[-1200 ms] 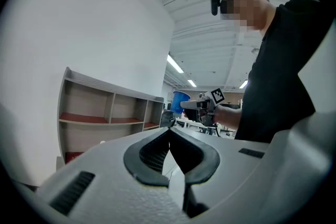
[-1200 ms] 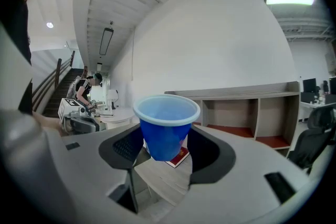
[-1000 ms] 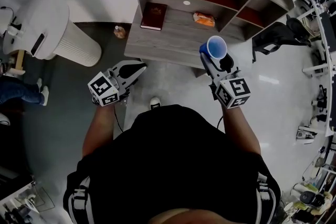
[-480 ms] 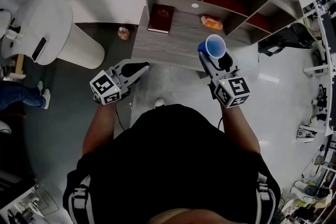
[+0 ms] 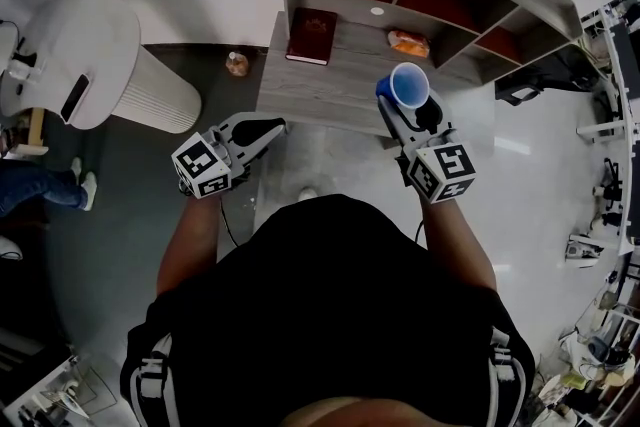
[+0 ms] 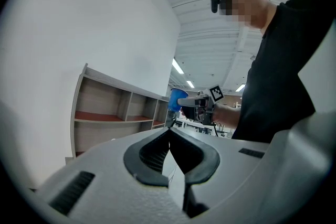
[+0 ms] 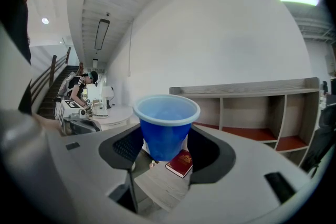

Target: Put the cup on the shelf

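Gripping the blue cup (image 7: pixel 166 124) low on its wall, the right gripper (image 7: pixel 164 140) holds it rim-up so it can land flat. It seems to hover over the shelf's (image 5: pixel 330 87) front edge. The left gripper (image 6: pixel 169 136) hangs closed and empty. Only the head view shows the orange packet (image 5: pixel 409 43) near the back edge.

- The cup (image 7: pixel 166 123) is bright blue, and a lighter blue inside.
- The shelf (image 5: pixel 330 80) is pale grey wood with thin streaks. Its inner boards are red-brown.
- The book (image 5: pixel 311 22) is dark red.
- The small packet (image 5: pixel 409 43) is orange.
- The left gripper (image 5: pixel 272 126) and right gripper (image 5: pixel 400 107) are light grey with black pads (image 7: pixel 125 147).
- Each cube (image 5: pixel 200 168) has black and white squares.
- The person's shirt (image 5: pixel 340 315) is black.
- The round bin (image 5: pixel 150 95) is white with thin ribs.
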`<act>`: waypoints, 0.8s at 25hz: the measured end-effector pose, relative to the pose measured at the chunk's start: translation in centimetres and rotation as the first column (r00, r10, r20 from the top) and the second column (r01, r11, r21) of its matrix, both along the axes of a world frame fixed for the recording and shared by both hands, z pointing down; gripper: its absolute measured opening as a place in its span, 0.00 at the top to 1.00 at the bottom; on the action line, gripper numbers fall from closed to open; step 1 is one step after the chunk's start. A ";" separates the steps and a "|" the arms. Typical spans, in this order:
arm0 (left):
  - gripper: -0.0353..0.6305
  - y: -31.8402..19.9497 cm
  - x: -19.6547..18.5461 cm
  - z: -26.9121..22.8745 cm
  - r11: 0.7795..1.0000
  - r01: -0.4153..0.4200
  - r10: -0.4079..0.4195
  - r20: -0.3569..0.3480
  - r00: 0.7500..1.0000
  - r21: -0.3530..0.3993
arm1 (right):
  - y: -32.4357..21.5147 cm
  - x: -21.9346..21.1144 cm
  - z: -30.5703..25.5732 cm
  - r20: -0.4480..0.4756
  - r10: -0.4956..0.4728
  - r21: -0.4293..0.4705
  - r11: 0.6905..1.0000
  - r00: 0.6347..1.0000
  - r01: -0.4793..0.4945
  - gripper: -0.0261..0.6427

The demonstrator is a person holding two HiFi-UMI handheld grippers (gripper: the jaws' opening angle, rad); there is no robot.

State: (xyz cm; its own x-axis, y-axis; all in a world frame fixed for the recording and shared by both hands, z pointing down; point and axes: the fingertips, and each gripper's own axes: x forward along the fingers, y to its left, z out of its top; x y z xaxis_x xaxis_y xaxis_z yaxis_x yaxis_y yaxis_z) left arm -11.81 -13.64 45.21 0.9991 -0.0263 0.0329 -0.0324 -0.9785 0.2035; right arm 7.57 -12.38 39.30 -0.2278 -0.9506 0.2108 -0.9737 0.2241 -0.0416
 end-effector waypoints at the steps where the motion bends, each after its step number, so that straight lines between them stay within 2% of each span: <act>1: 0.92 -0.1 -0.2 0.1 1.000 -0.002 0.002 -0.001 1.000 -0.001 | -0.1 -0.2 0.1 0.000 0.000 -0.001 1.000 1.000 0.000 0.57; 7: 0.92 -0.4 -0.8 0.1 1.000 -0.010 0.009 -0.019 1.000 -0.028 | -0.5 -1.0 0.3 -0.006 0.001 -0.009 1.000 1.000 -0.001 0.57; 20: 0.92 -0.7 -1.5 0.1 0.999 -0.027 0.026 -0.012 1.000 -0.020 | -1.1 -2.3 0.5 -0.002 -0.003 -0.012 1.000 1.000 0.003 0.57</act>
